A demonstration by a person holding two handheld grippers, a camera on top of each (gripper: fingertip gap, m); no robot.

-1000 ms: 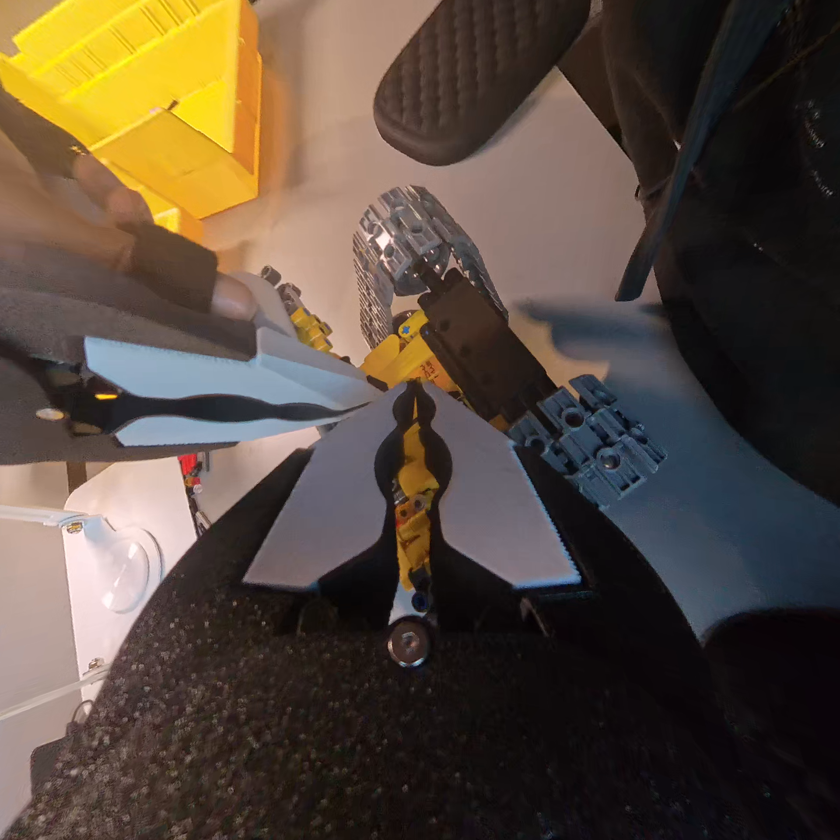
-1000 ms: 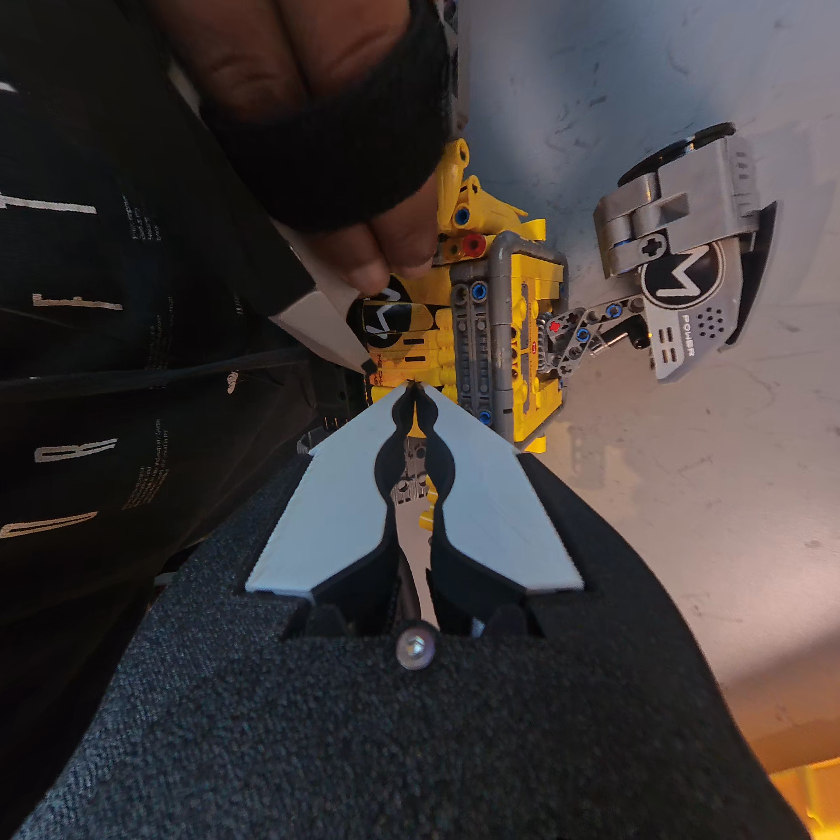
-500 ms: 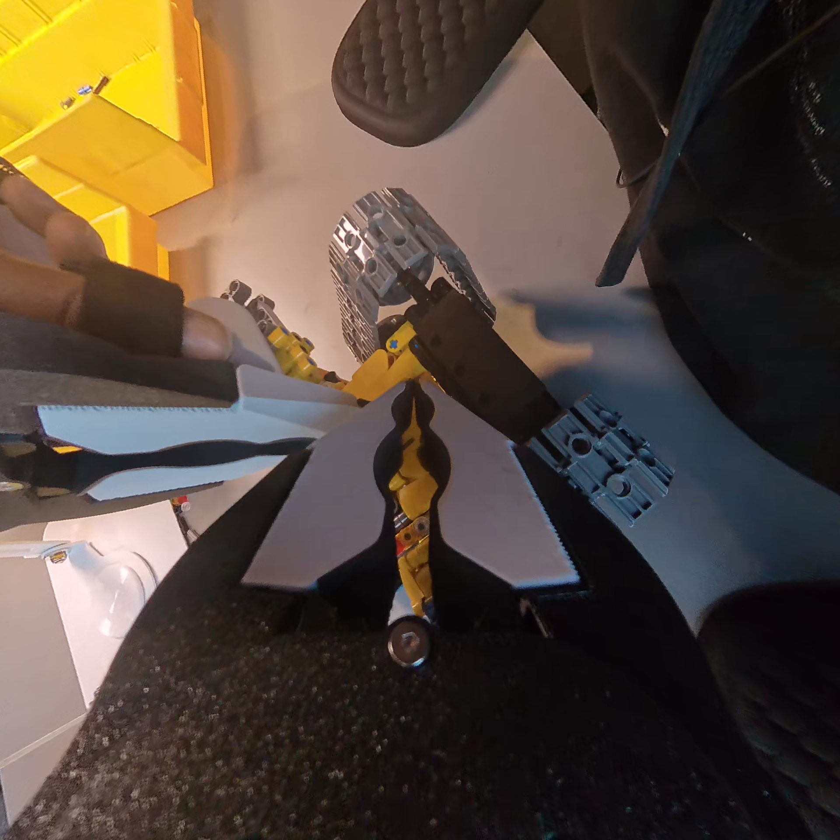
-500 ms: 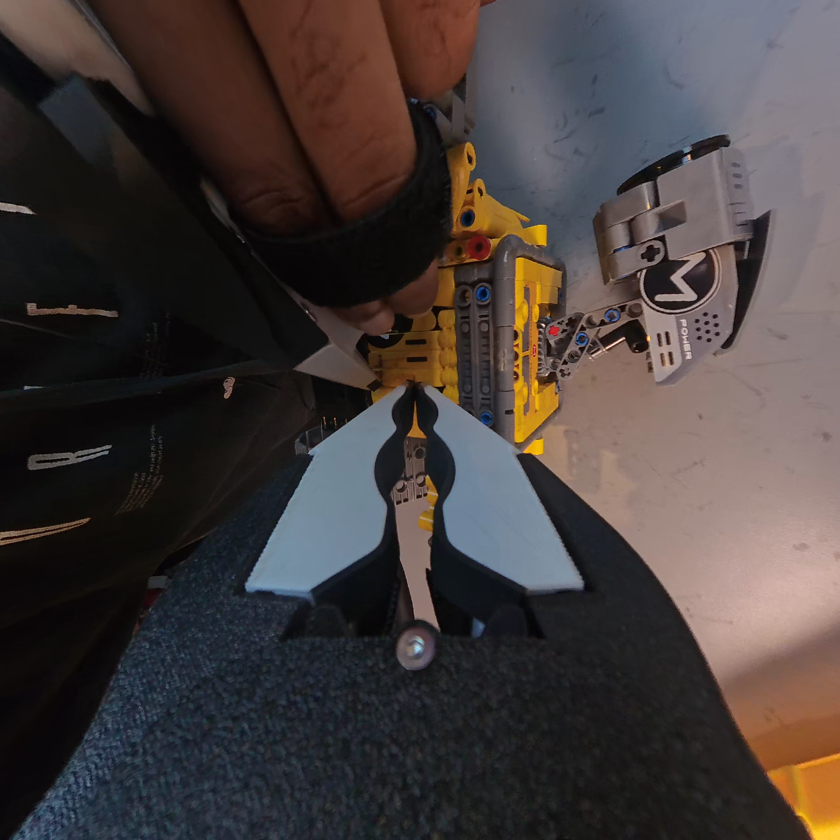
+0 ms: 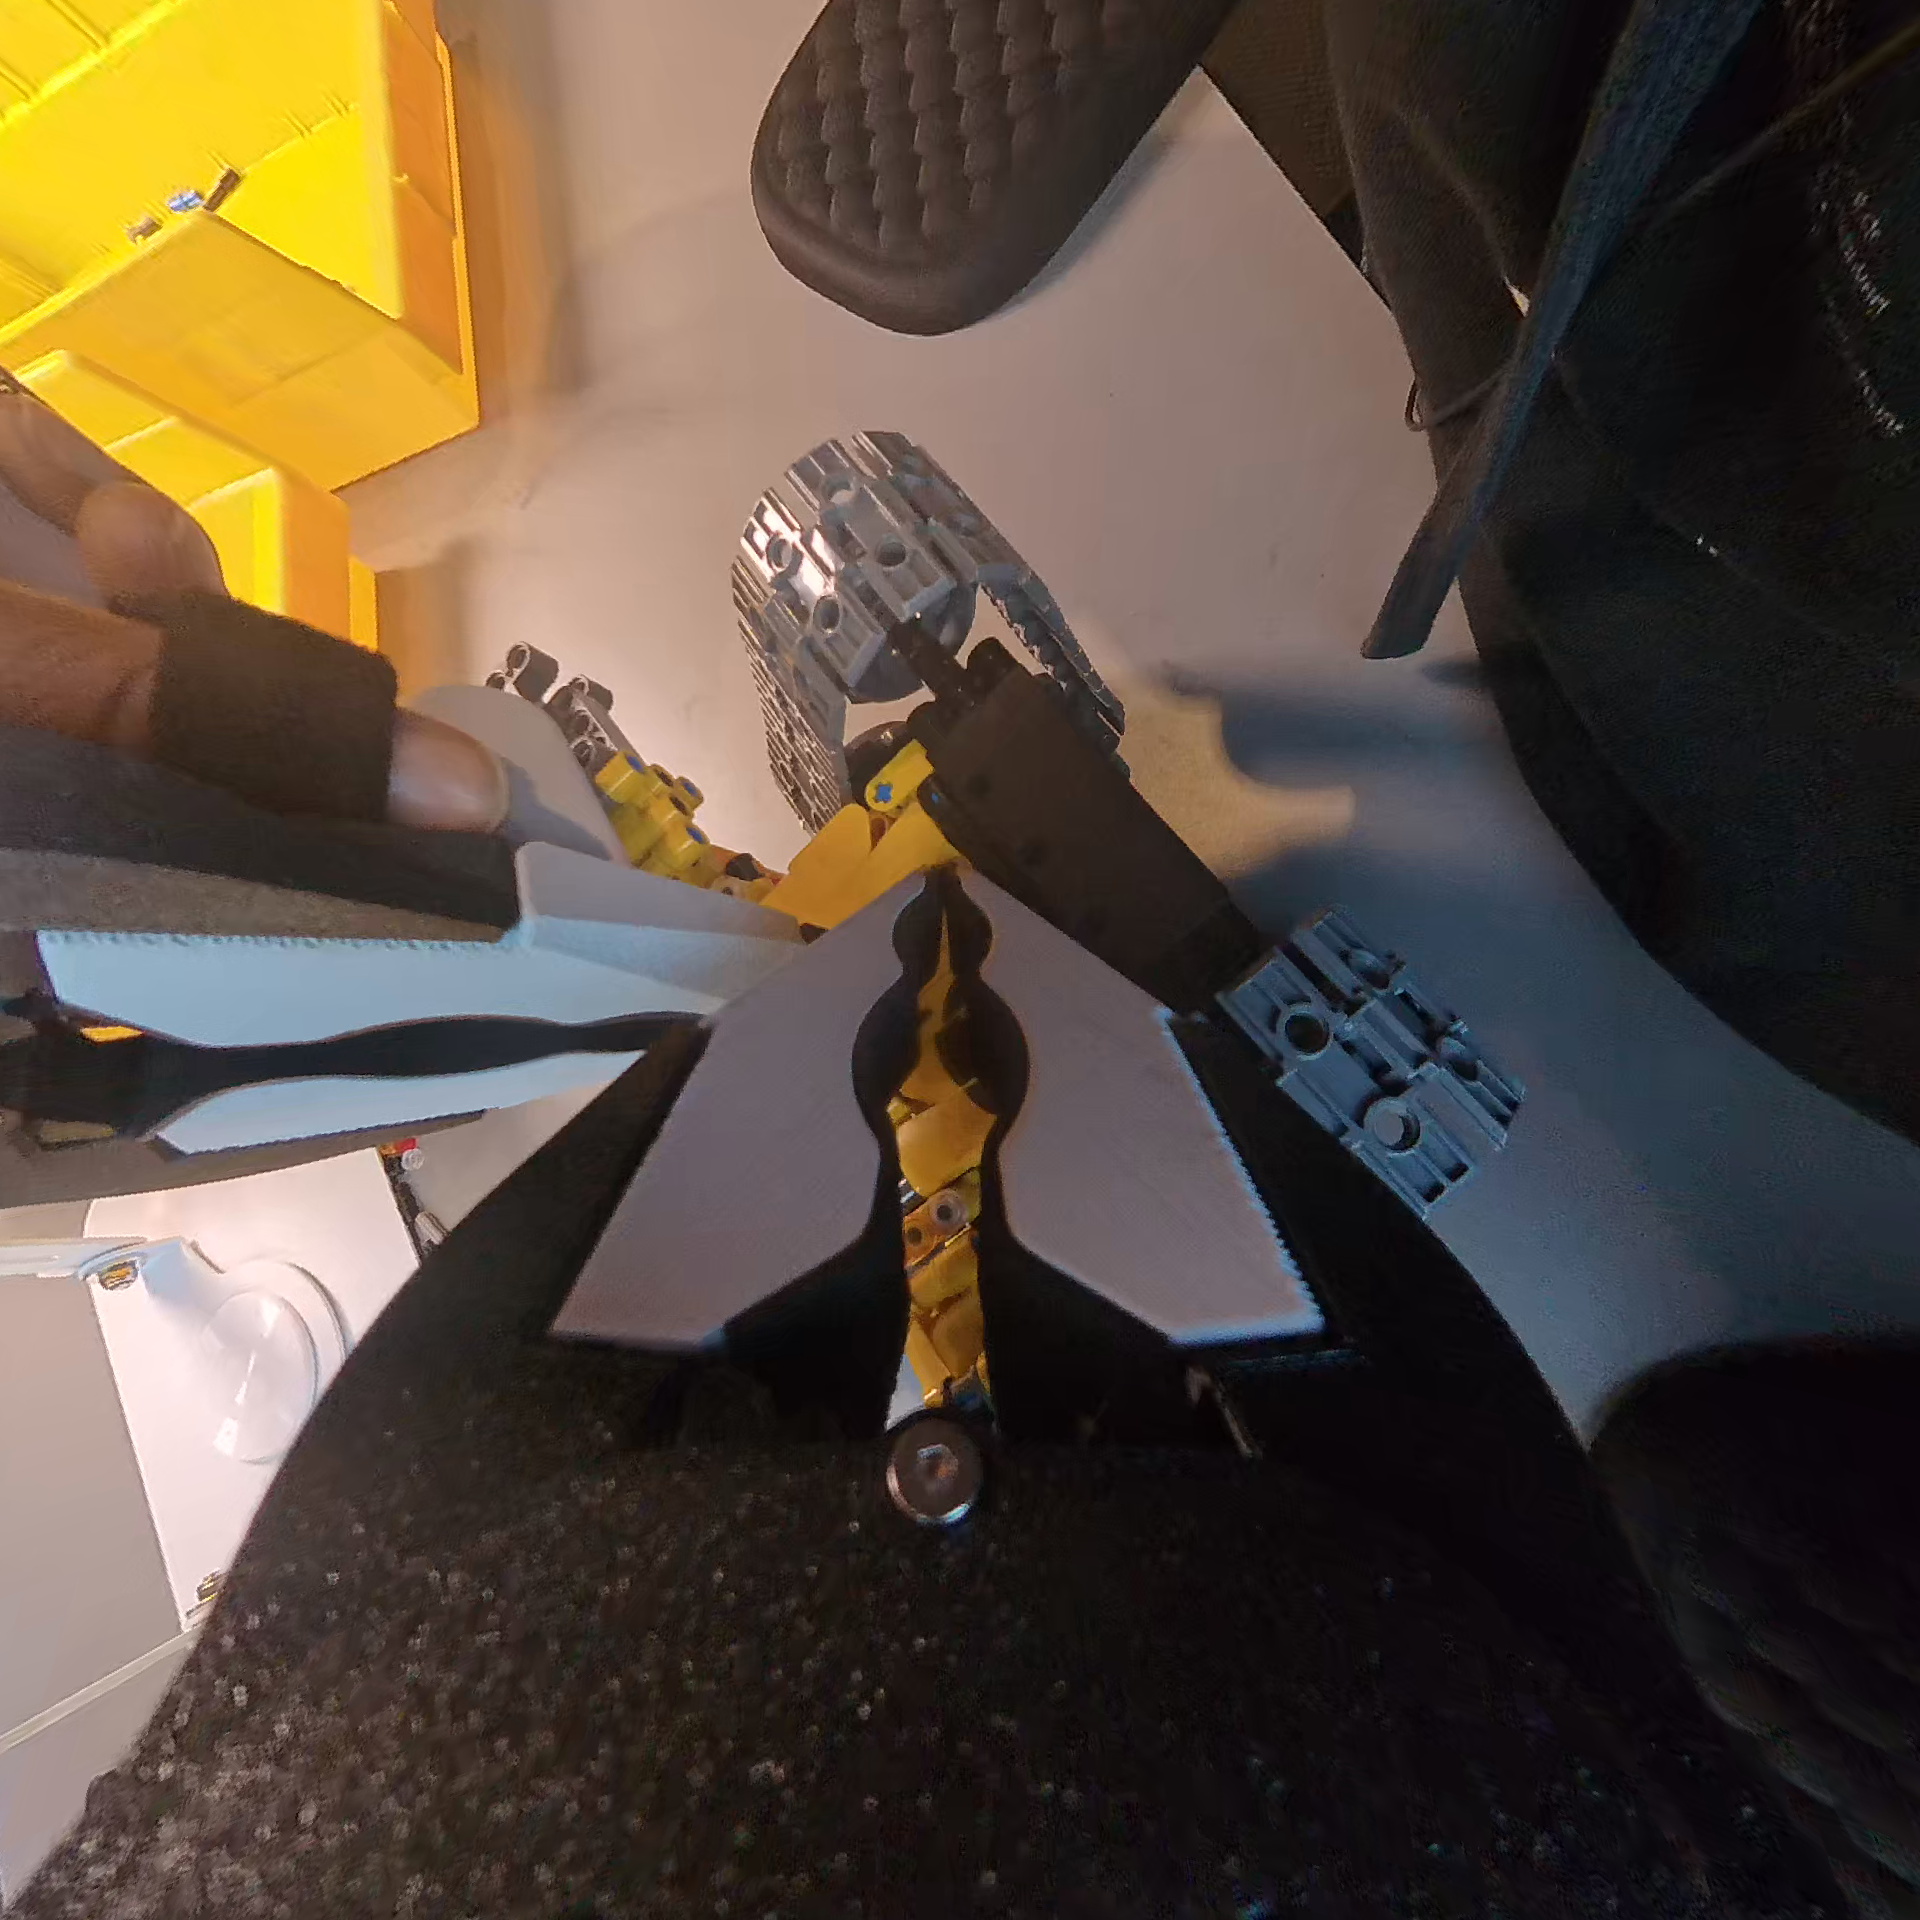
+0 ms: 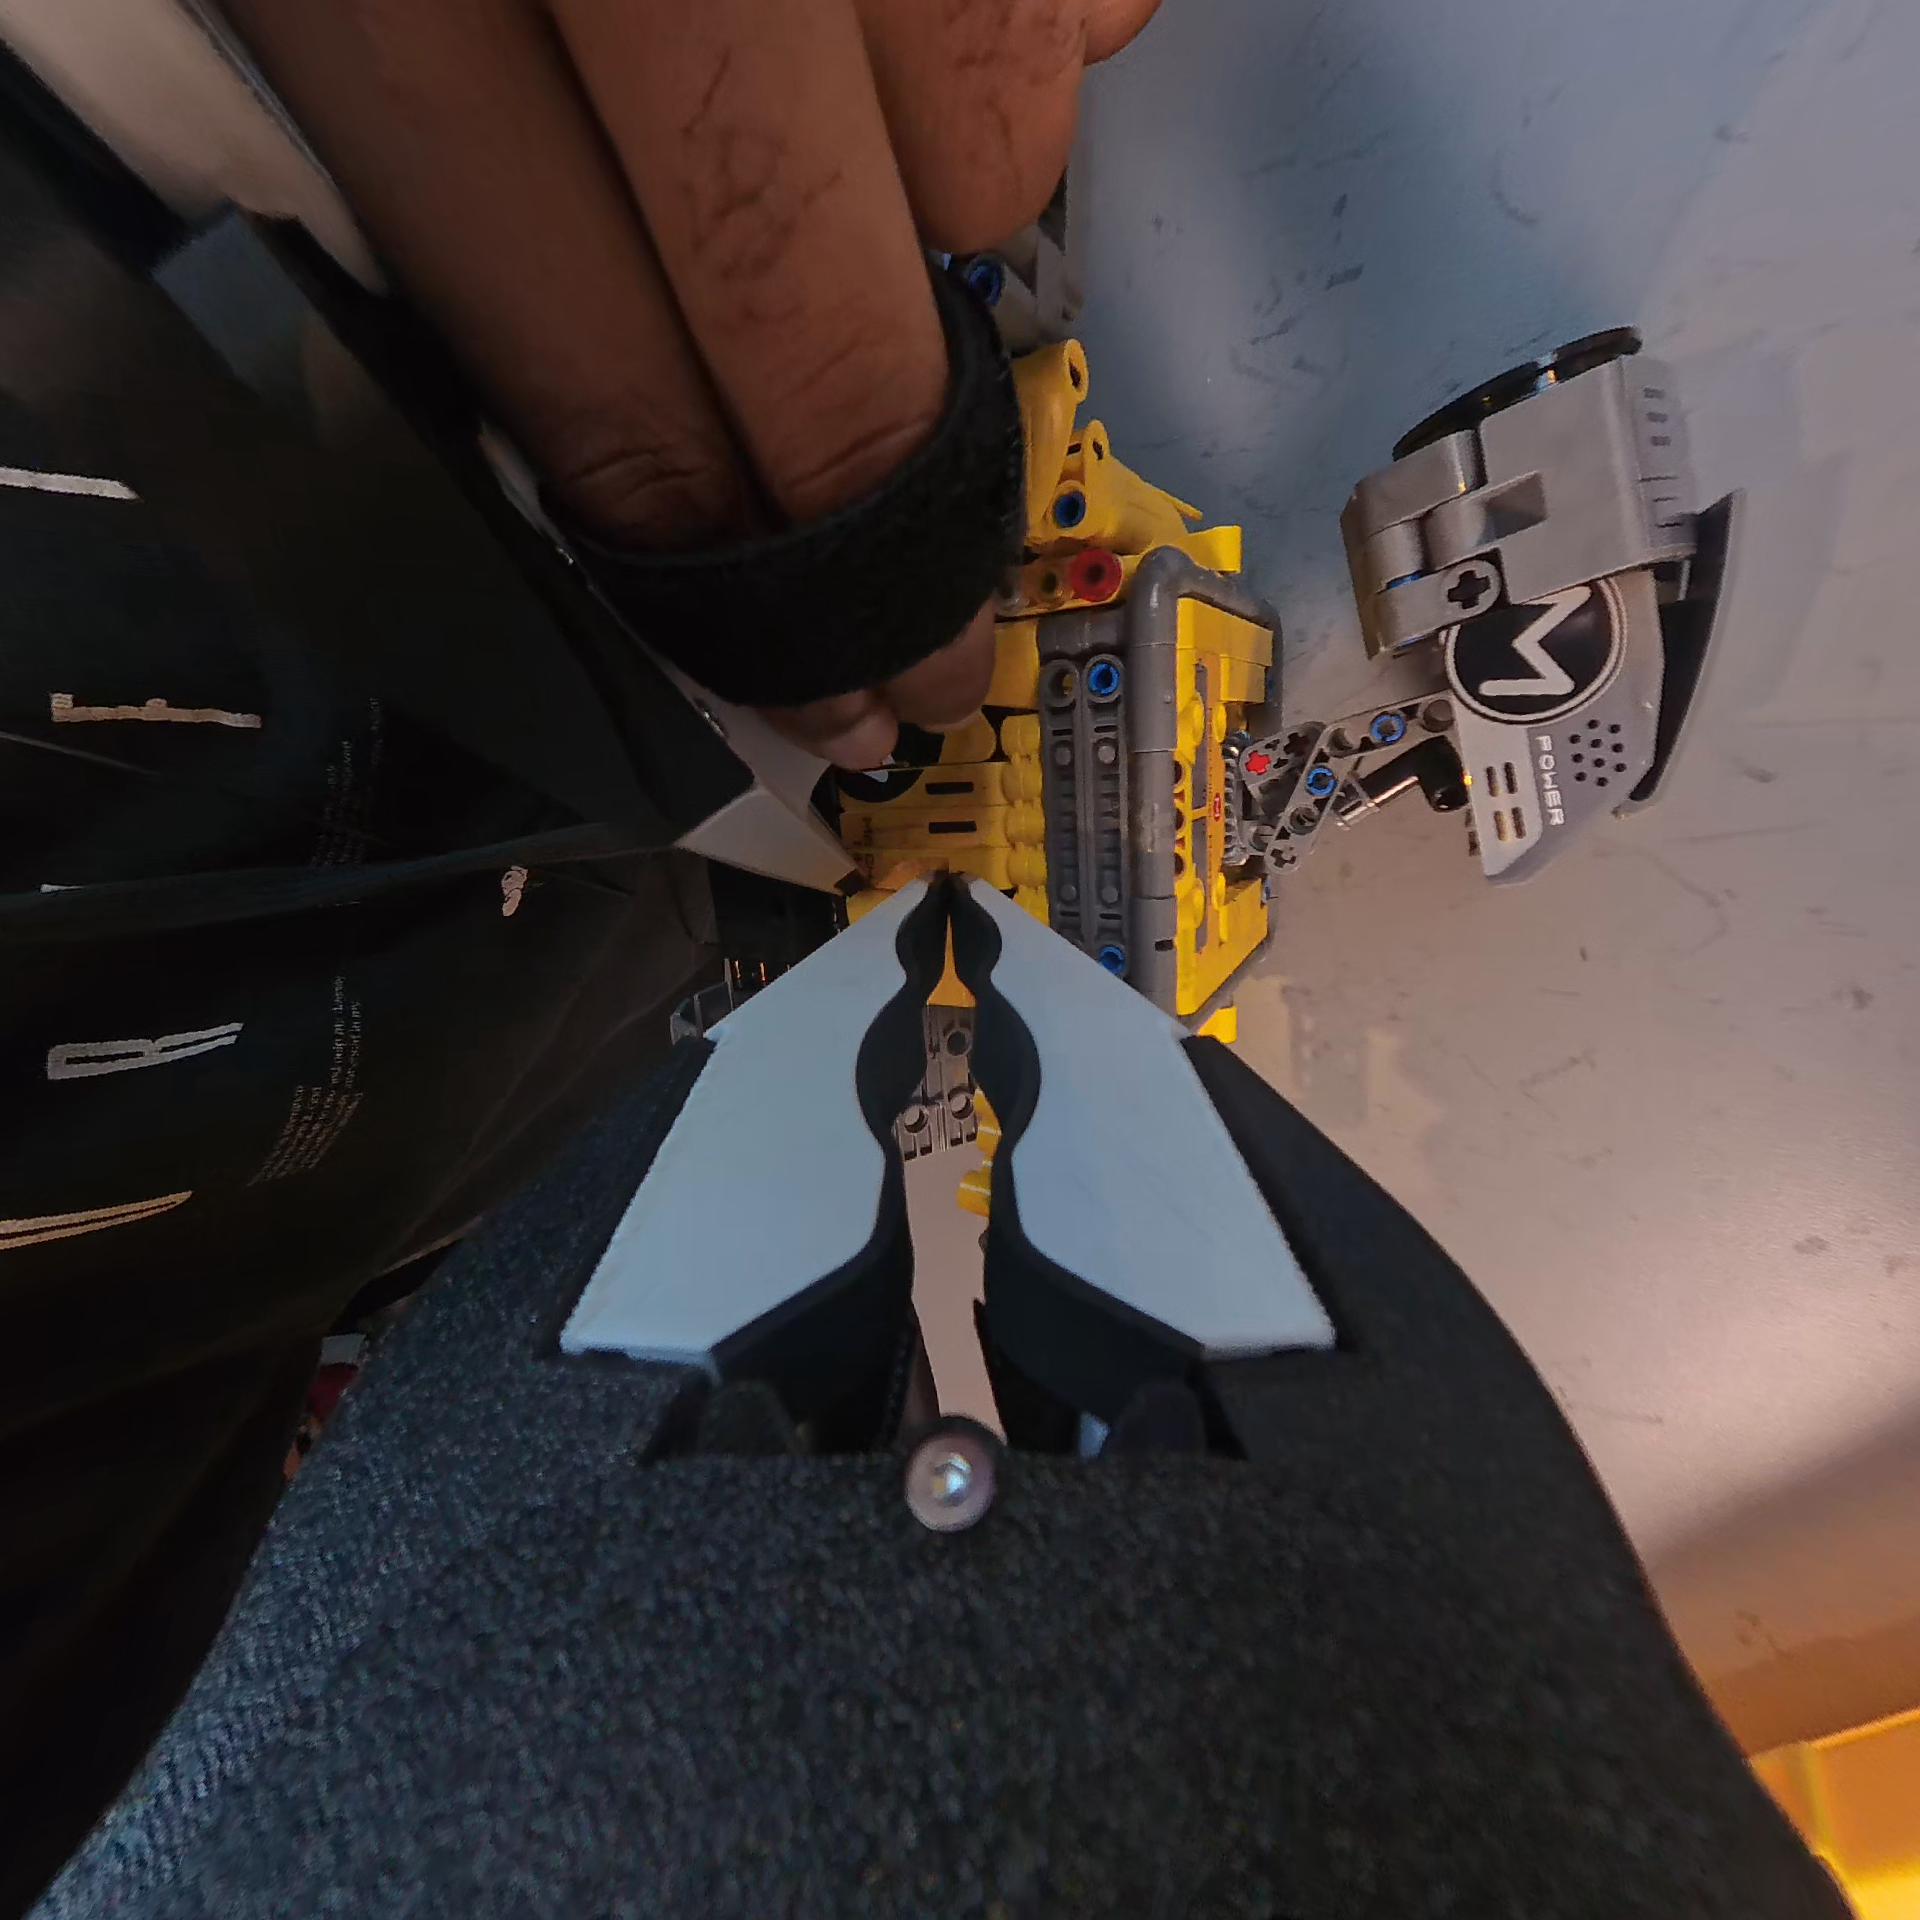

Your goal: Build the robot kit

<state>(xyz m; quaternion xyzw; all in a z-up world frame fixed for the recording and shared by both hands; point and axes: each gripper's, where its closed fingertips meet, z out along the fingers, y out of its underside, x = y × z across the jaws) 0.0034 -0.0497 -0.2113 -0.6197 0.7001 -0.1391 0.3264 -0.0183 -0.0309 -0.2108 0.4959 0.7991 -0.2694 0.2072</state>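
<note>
A yellow brick-built toy vehicle (image 5: 842,862) with a grey track (image 5: 862,561) and a black block (image 5: 1060,842) sits between both grippers. My left gripper (image 5: 940,883) is shut on its yellow body, which shows through the gap between the fingers. In the right wrist view the yellow body (image 6: 1195,727) carries a grey bucket (image 6: 1538,623) on a linkage at the right. My right gripper (image 6: 943,883) is shut with its tips on the body's edge. It also shows in the left wrist view (image 5: 717,1003), coming in from the left. A hand (image 6: 727,312) with a black strap hides the model's upper left.
Yellow bins (image 5: 239,229) stand at the upper left. A black padded armrest (image 5: 956,145) hangs over the grey table (image 6: 1558,1143). A person's dark clothing (image 5: 1714,520) fills the right side. A white device (image 5: 239,1340) is at the lower left. The grippers are tip to tip, or close to it. Left tips and right tips are each some 35 cm from the white device (image 5: 239,1340).
The hand on the left gripper has come further into the right wrist view and covers more of the model. Both grippers stay shut on the model, which has barely shifted.
</note>
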